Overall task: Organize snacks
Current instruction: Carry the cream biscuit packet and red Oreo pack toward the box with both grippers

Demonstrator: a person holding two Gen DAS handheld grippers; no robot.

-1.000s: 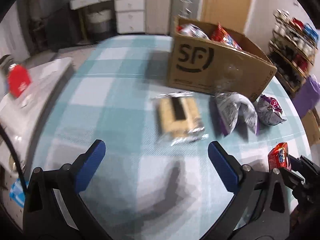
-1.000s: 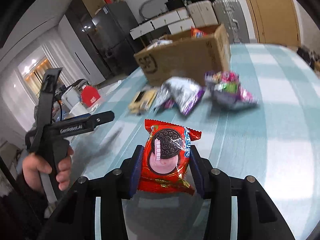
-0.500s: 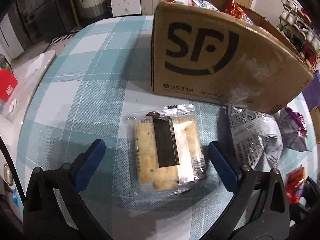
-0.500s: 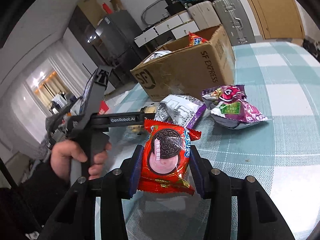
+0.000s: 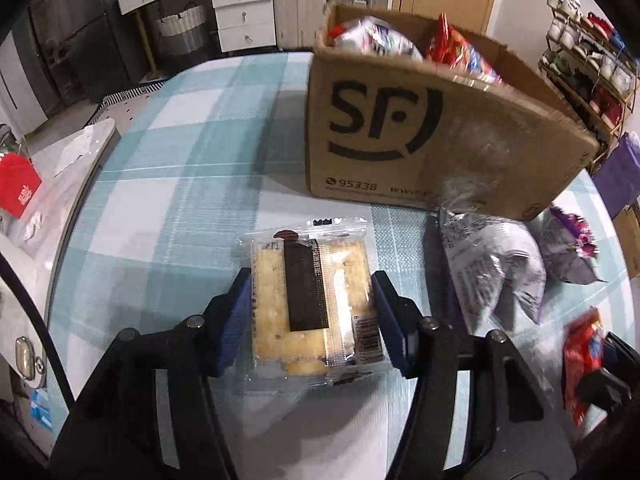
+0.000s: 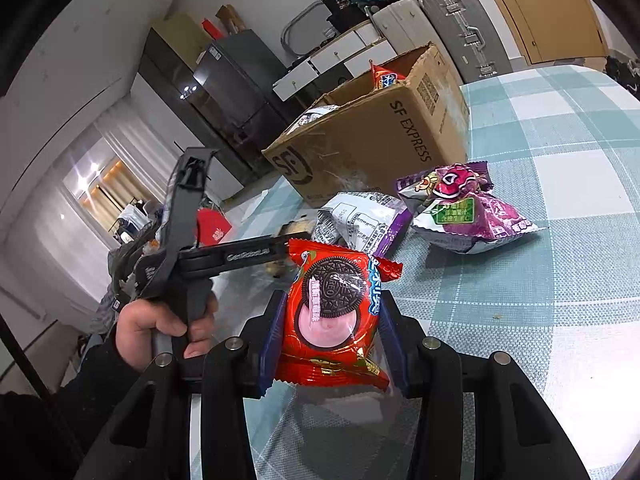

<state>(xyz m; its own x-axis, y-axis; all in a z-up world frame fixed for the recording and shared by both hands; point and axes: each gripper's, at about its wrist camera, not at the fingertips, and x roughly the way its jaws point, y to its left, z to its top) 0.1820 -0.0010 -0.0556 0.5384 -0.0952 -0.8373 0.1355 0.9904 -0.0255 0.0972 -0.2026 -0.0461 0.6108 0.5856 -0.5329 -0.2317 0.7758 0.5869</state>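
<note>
Checked in teal and white, the cloth-covered surface [image 5: 168,184] is carrying the loose snacks and the box. Nearest the left camera, the left tool [image 5: 311,312] is pinching a clear-wrapped cracker pack [image 5: 308,300] by its two long sides, the blue pads pressing against the wrapper while the pack is lying flat on the cloth. To its right, the right tool [image 6: 329,320] is gripping a red Oreo packet [image 6: 334,312] upright between its pads, clear of the cloth. Just beyond, a silver-and-purple bag [image 5: 492,264] and a purple bag [image 6: 460,208] are lying side by side near the box's foot. Farther back, the SF cardboard box [image 5: 420,140] is standing open with several packets showing above its rim.
</note>
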